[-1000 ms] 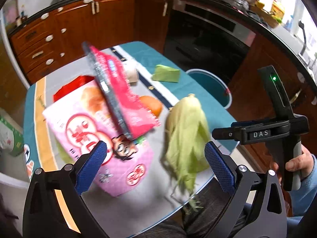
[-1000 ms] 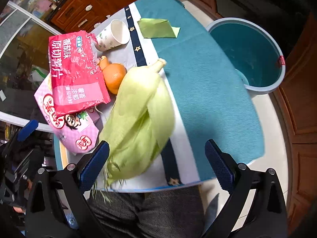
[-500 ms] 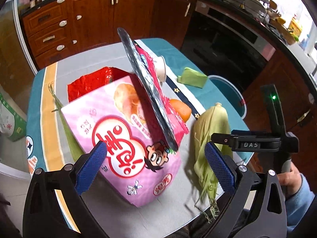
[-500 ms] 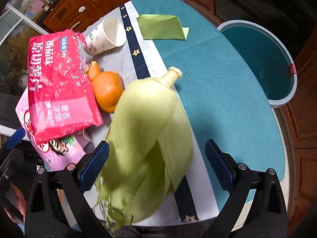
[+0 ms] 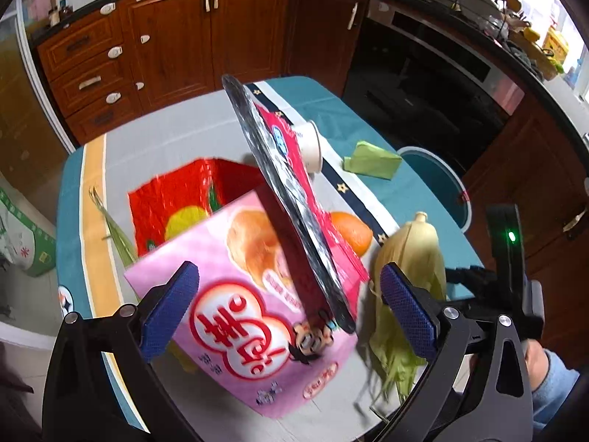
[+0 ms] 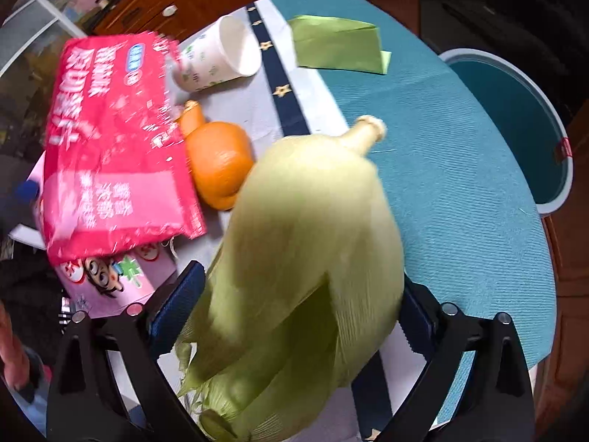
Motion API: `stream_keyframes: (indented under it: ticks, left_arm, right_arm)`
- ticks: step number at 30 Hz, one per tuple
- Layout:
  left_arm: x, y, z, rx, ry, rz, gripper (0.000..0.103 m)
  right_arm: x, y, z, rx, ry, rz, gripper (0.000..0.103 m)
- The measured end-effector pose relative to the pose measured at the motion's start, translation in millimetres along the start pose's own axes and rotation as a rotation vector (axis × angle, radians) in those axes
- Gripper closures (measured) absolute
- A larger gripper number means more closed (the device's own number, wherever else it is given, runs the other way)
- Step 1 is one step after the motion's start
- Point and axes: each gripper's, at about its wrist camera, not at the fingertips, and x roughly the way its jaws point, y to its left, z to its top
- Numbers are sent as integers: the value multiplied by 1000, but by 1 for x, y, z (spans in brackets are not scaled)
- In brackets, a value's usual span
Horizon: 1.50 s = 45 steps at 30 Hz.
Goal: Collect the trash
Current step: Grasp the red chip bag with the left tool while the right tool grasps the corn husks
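A pale green corn husk (image 6: 305,250) lies at the table's near edge and fills the space between my right gripper's (image 6: 294,302) jaws. They are closing, and the blue pads touch its two flanks. My left gripper (image 5: 289,294) hangs open above a pink snack bag (image 5: 239,313), with nothing between its pads. A red-pink bag (image 5: 294,191) leans edge-up across the pink one. Beside the husk (image 5: 416,246) are an orange (image 6: 221,162), a tipped paper cup (image 6: 221,59) and a folded green paper (image 6: 335,44).
A teal trash bin (image 6: 515,118) stands on the floor off the table's right edge. A red foil bag (image 5: 176,199) lies behind the pink bag. Wooden cabinets (image 5: 165,37) and a dark oven (image 5: 423,70) ring the table. A hand and blue sleeve (image 5: 545,368) hold the right gripper.
The right gripper has come down over the corn husk and its jaws have narrowed onto it. The left gripper has shifted from the husk's side to above the pink bag, still open.
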Motion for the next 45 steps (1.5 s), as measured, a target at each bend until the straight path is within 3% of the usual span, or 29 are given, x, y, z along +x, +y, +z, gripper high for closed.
stream_keyframes:
  ticks: [3, 5, 12, 19, 21, 24, 25, 27, 28, 29, 31, 33, 36, 45]
  left_arm:
    - [5, 0, 11, 14, 1, 16, 4]
    - [9, -3, 21, 45, 1, 42, 4]
    - [25, -1, 51, 65, 8, 86, 4]
    - [43, -11, 56, 76, 24, 61, 5]
    - [48, -17, 55, 88, 29, 61, 11]
    - [51, -22, 53, 100, 31, 56, 31]
    - [51, -25, 53, 108, 29, 56, 45]
    - [50, -31, 50, 129, 15, 76, 66]
    - [48, -35, 48, 147, 10, 85, 83]
    - [47, -37, 47, 156, 8, 88, 94]
    - [43, -40, 45, 163, -3, 87, 98]
    - [33, -44, 43, 167, -27, 87, 100]
    - [16, -48, 43, 171, -59, 76, 101]
    - [-37, -78, 50, 203, -140, -18, 101]
  right_arm:
    - [-7, 0, -2, -19, -15, -25, 64]
    - [-13, -9, -1, -4, -15, -19, 78]
    - [-15, -29, -8, 14, -5, 5, 83]
    - [-13, -37, -6, 28, -7, 59, 82]
    - [-14, -37, -6, 33, -6, 76, 77]
    - [-12, -36, -2, 39, -8, 101, 66]
    - [-12, -35, 0, 41, -11, 111, 63]
    - [-9, -32, 4, 55, -13, 149, 47]
    - [-8, -31, 5, 57, -20, 158, 45]
    - [-8, -30, 7, 55, -29, 155, 45]
    - [-7, -25, 7, 38, -47, 127, 48]
    - [-8, -24, 7, 27, -60, 77, 79]
    - [-15, -34, 8, 65, -59, 123, 84]
    - [-76, -57, 18, 90, -187, 138, 86]
